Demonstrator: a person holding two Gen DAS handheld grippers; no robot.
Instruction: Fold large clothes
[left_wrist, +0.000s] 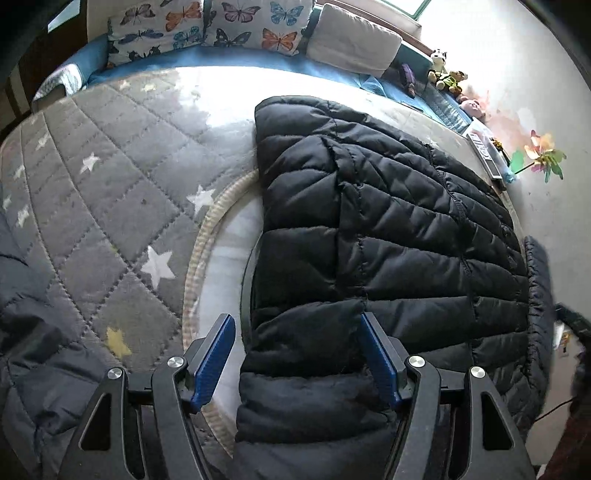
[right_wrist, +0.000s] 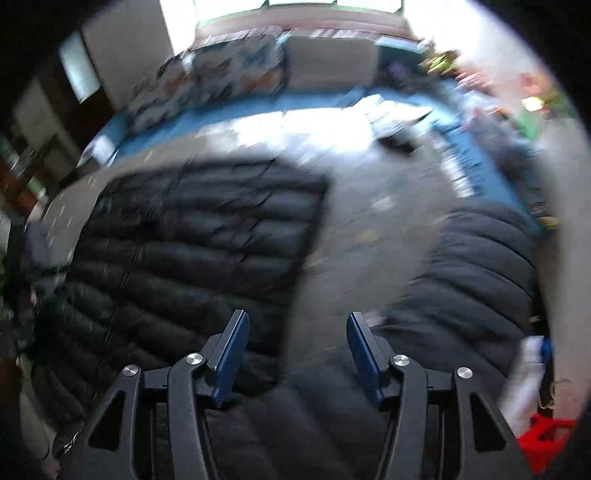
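Your left gripper (left_wrist: 297, 325) pointed steeply downward, jaws parted; your right gripper (right_wrist: 297, 321) pointed likewise, jaws apart, nothing pressed between them.

Left gripper (left_wrist: 297, 336) jaws apart, I see black puffer jacket (left_wrist: 388, 229) sleeve between pads, right pad (left_wrist: 376, 354) against fabric. Jacket flat on grey star quilt (left_wrist: 110, 177); butterfly pillows (left_wrist: 207, 29) beyond jacket.

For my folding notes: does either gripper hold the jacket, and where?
Nothing is held. The left gripper stands open around the black jacket edge; the right gripper is open.
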